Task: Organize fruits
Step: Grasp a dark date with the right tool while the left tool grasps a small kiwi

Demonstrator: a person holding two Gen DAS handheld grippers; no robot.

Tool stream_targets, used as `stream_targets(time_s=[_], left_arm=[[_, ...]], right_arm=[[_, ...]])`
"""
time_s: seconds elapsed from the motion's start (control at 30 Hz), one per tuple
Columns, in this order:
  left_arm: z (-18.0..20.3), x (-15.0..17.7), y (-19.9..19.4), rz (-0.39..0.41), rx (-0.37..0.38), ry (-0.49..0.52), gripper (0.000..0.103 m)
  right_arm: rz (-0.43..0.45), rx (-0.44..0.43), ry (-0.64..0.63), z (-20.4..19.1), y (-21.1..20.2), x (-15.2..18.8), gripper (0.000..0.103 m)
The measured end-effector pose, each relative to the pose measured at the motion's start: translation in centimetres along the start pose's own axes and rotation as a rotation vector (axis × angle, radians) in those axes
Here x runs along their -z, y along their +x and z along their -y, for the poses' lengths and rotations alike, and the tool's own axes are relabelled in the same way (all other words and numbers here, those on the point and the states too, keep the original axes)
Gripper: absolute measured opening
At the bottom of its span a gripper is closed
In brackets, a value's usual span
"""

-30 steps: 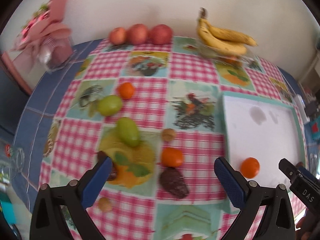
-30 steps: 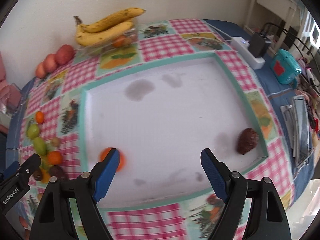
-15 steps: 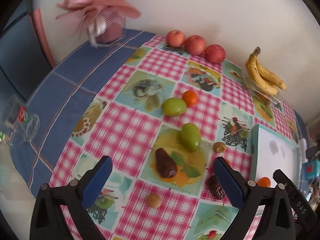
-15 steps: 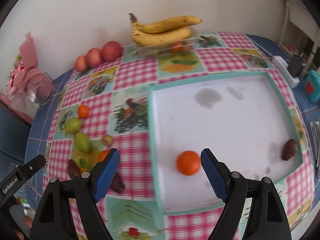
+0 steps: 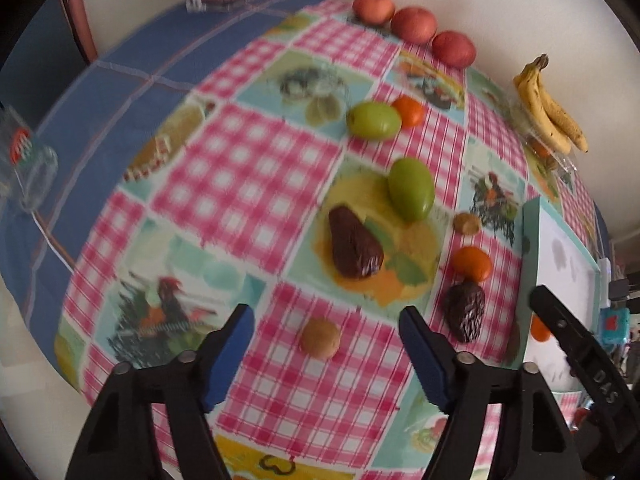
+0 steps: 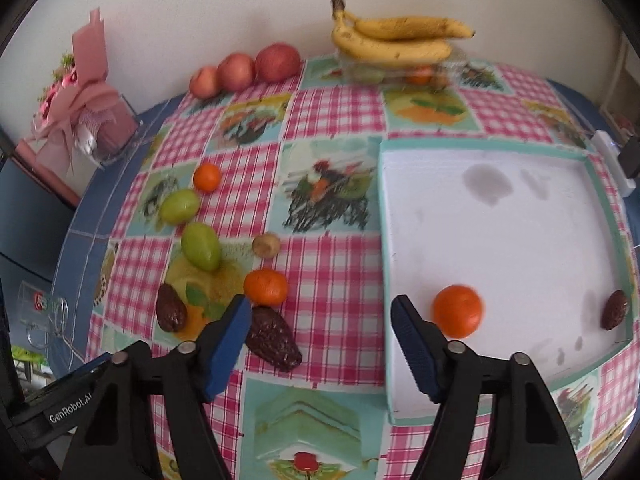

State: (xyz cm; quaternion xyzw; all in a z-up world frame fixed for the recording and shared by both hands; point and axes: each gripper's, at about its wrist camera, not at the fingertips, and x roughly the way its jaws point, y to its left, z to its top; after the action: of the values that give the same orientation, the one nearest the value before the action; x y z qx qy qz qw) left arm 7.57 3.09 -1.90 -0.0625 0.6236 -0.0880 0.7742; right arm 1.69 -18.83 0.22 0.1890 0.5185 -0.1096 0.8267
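— What's in the tray (image 6: 596, 168)?

— One orange (image 6: 457, 311) near its front left corner, just past the right gripper (image 6: 322, 320), and a dark brown fruit (image 6: 615, 309) by the right wall. The rest is bare white, stained.

— And the grippers?

— Both have their fingers spread wide, gripping nothing. The left gripper (image 5: 326, 334) hovers over a small tan nut (image 5: 320, 337) on the checked tablecloth (image 5: 248, 168).

— Fruit still loose?

— A wrinkled dark fruit (image 6: 273, 339), another orange (image 6: 265, 287), a brown avocado-shaped fruit (image 5: 354, 242), two green fruits (image 5: 411, 189), a farther small orange (image 6: 207, 177), then three red apples (image 6: 245, 69) by the wall. Bananas (image 6: 394, 39) lie on a clear container (image 6: 400, 74) with fruit inside.

— Any writing?

— "GenRobot.AI" on the left tool's body, "DAS" on the right's.
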Motion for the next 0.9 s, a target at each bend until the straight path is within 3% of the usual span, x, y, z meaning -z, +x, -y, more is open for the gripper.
stream_targets(time_s=[0.37, 0.43, 0.77, 0.9], left_arm=[[-0.6, 1.2, 2.7, -0.103, 0.029, -0.034, 0.045], [-0.6, 1.3, 2.9, -0.110, 0.026, -0.034, 0.041], [0.0, 1.6, 3.8, -0.122, 0.020, -0.040, 0.030], [-0.5, 1.8, 3.6, -0.119, 0.021, -0.043, 0.027]], right_arm=[[-0.094, 0.000, -0.081, -2.2, 2.9, 1.6, 0.072], [-0.106, 0.002, -0.089, -2.4, 3.3, 1.8, 0.067], [-0.129, 0.004, -0.151, -3.9, 4.8, 2.3, 0.062], [-0.134, -0.010, -0.158, -4.2, 5.0, 2.5, 0.048]])
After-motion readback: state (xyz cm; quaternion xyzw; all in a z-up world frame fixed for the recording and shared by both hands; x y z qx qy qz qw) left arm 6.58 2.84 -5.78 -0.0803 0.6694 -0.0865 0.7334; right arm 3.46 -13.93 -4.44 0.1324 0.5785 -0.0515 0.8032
